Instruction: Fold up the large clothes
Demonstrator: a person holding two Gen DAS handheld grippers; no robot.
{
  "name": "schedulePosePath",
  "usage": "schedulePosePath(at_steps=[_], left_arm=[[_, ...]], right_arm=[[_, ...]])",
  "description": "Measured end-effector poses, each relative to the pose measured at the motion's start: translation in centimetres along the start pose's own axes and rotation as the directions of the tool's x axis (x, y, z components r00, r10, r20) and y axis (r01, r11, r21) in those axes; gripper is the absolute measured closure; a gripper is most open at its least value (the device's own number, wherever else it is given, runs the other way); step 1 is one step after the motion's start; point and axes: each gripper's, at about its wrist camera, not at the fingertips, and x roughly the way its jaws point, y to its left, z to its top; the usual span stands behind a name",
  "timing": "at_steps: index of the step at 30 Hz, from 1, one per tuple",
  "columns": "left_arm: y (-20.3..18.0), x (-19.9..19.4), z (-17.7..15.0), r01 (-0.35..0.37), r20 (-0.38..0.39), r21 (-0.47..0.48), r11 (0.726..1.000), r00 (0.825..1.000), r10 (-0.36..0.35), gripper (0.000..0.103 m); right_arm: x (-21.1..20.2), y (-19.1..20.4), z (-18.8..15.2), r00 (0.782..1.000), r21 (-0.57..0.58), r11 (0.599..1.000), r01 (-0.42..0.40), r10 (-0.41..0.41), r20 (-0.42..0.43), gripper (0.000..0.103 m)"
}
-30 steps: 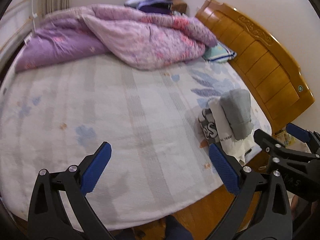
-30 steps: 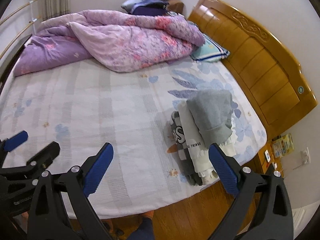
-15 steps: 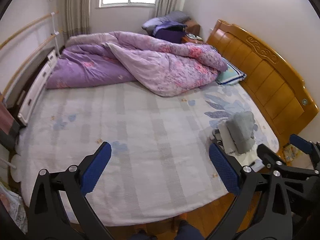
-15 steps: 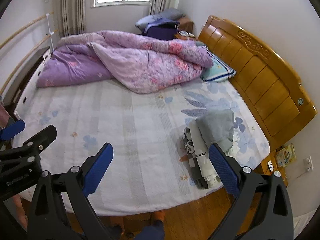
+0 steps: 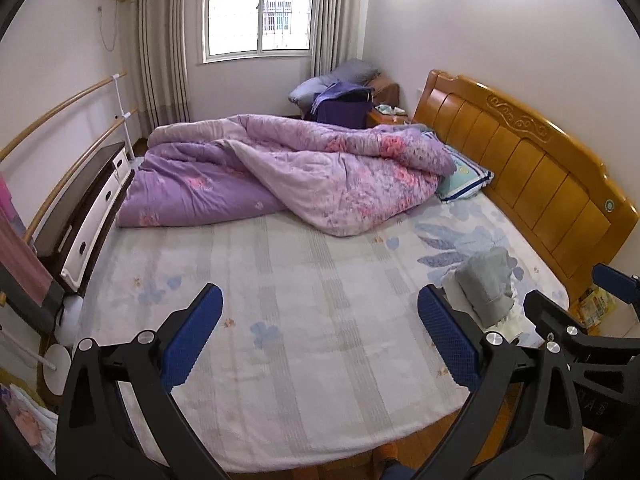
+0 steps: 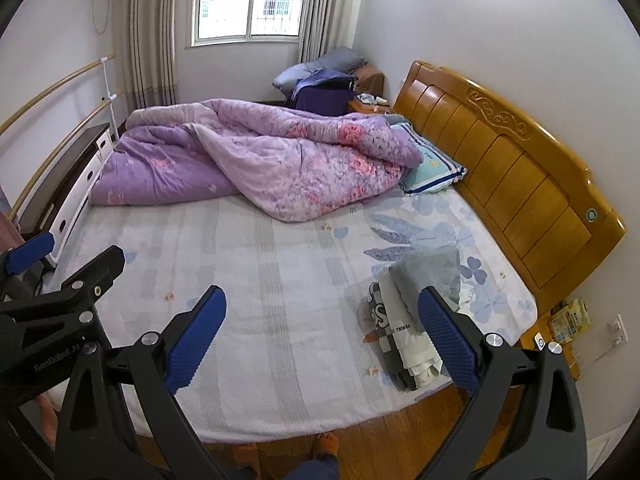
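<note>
A small stack of folded clothes (image 6: pixel 404 312) lies on the bed's near right part, a grey piece (image 5: pixel 486 286) on top, white and patterned ones under it. My left gripper (image 5: pixel 320 328) hangs open over the bed's near edge, nothing between its blue pads. My right gripper (image 6: pixel 322 328) is open too and holds nothing; its right finger (image 6: pixel 448 336) covers part of the stack. Each gripper shows at the edge of the other's view. Both are well back from the bed.
A rumpled purple quilt (image 5: pixel 288 172) covers the far half of the bed (image 5: pixel 304 280), a pillow (image 5: pixel 464 178) beside it. The wooden headboard (image 5: pixel 532 176) runs along the right. A low drawer unit (image 5: pixel 80 216) and rails stand at the left. Wooden floor (image 6: pixel 360 436) and the person's feet show below.
Both grippers have pulled back and up from the bed, so the whole room now shows. They stay open and hold nothing. The stack of clothes has not moved.
</note>
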Motion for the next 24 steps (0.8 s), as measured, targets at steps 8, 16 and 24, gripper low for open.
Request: schedulePosePath(at_steps=[8, 16, 24], left_arm=[[0.1, -2.0, 1.3, 0.007, 0.057, -0.005, 1.0, 0.998, -0.006, 0.005], [0.1, -2.1, 1.6, 0.006, 0.057, -0.003, 1.0, 0.998, -0.006, 0.005], [0.2, -1.8, 1.9, 0.012, 0.066, 0.009, 1.0, 0.998, -0.012, 0.005]], right_arm=[[-1.4, -0.4, 0.8, 0.999, 0.006, 1.0, 0.002, -0.002, 0.047, 0.01], [-1.5, -0.2, 0.8, 0.999, 0.002, 1.0, 0.008, -0.008, 0.048, 0.01], [-1.6, -0.5, 0.9, 0.998, 0.007, 1.0, 0.016, -0.016, 0.057, 0.01]])
